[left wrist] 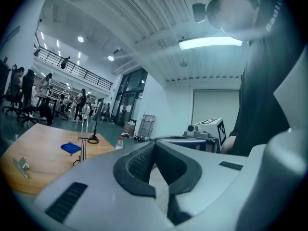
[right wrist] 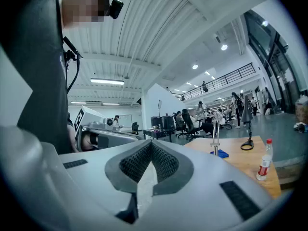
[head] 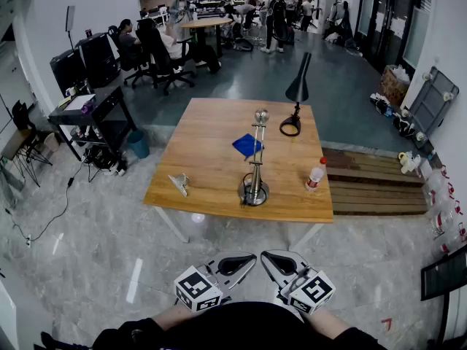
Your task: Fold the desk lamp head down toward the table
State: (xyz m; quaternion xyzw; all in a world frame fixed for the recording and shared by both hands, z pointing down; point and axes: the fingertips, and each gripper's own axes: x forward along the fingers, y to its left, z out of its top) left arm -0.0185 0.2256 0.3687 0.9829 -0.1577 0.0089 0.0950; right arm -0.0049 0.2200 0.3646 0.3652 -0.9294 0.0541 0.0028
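Wood-topped table [head: 211, 133] stands well ahead of the person, apart from both grippers. At its far edge stands the black desk lamp [head: 297, 93], with its arm upright, its cone head raised and its round base on the tabletop. Nearer, a silver stand [head: 255, 159] rises from a round base to a ball-like top. It may be a second lamp, though it shows too small to be sure. A blue cloth [head: 247, 145] lies just behind the stand, a clear bottle with a red cap [head: 315, 174] stands to its right, and a small metal piece [head: 179, 184] lies to its left. The left gripper [head: 241, 262] and right gripper [head: 276, 261] are held level, side by side and close to the body. Each has its jaws pressed together with nothing between them.
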